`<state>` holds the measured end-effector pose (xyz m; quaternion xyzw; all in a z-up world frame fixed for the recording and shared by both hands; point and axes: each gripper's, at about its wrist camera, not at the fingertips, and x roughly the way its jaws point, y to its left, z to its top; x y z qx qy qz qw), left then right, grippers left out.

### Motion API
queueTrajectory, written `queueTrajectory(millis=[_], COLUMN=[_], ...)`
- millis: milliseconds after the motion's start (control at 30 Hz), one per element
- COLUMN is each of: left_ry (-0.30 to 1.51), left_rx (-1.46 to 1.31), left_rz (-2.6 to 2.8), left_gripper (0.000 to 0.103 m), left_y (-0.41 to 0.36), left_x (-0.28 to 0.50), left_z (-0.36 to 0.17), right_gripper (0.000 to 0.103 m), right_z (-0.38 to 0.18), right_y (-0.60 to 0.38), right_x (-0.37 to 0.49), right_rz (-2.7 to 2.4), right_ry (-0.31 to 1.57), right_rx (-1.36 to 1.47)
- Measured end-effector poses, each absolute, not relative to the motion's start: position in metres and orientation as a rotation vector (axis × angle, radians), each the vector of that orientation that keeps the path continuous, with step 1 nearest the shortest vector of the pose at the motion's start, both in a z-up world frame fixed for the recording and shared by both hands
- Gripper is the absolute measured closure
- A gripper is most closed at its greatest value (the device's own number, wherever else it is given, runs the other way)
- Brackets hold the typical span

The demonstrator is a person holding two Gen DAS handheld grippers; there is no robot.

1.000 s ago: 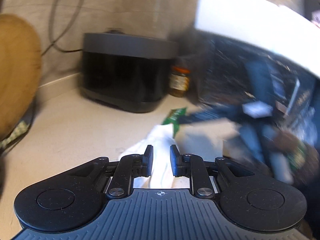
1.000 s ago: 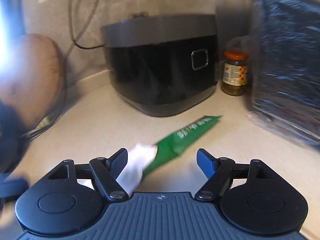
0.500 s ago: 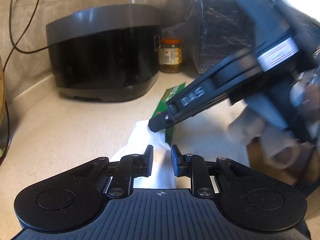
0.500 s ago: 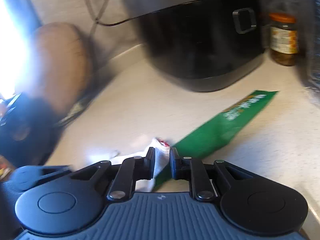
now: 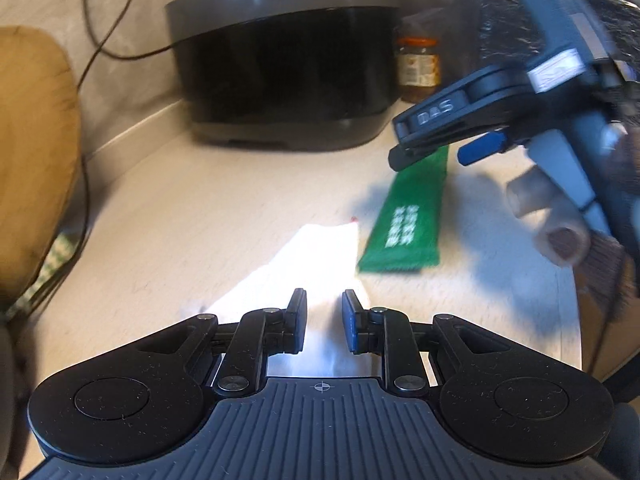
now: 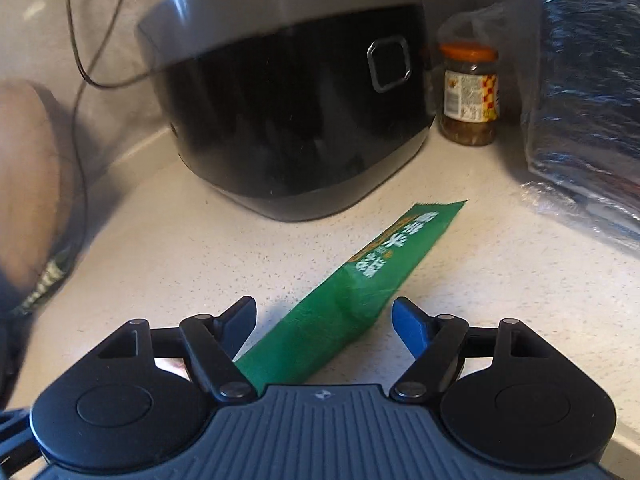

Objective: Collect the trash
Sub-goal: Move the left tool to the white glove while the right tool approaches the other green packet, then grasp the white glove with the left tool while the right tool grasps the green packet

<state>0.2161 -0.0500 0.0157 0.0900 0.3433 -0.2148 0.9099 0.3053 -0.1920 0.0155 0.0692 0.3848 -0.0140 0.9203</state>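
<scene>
The left gripper [image 5: 323, 300] grips a white tissue [image 5: 304, 256] on the counter [image 5: 192, 216]. Just right of it lies the green wrapper [image 6: 360, 288], between the opening jaws of the right gripper [image 6: 324, 312], well before the back edge's black cooker [image 6: 288, 112].

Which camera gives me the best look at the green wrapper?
The right wrist view: the green wrapper lies close and sharp between that gripper's open fingers, print visible. The left wrist view shows it farther off, blurred, its far end hidden behind the right gripper.
</scene>
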Motion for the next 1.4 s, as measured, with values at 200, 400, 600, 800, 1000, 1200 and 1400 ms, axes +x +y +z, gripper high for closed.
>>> queueTrajectory(millis=[200,400,600,800,1000,1200,1400], left_ry=[0.656,0.651,0.755,0.815,0.701,0.677,0.735], left_rx=[-0.055,-0.139,-0.141,-0.057,0.264,0.364,0.213], left_rz=[-0.452,-0.405,-0.411,-0.577,-0.614,-0.589,-0.642], left_gripper=[0.079,0.079,0.079,0.078,0.074,0.081,0.084], left_y=[0.005,0.012,-0.002,-0.02,-0.05,-0.056,-0.04], left_x=[0.201,0.229,0.249,0.212,0.165,0.158,0.166], left_z=[0.033,0.028,0.006,0.004,0.012,0.006,0.006], right_gripper=[0.056,0.08,0.081,0.079,0.048,0.037,0.034], right_z=[0.003,0.009,0.013,0.019,0.021,0.019,0.02], right_y=[-0.164,-0.162,-0.179,-0.203,-0.217,-0.216,-0.208], right_x=[0.304,0.248,0.181,0.156,0.153,0.146,0.15], right_rz=[-0.011,0.138,0.204,0.166,0.154,0.181,0.191], right_ry=[0.794,0.803,0.782,0.731,0.708,0.696,0.686], right_rx=[0.024,-0.056,-0.127,-0.13,-0.068,-0.046,-0.021])
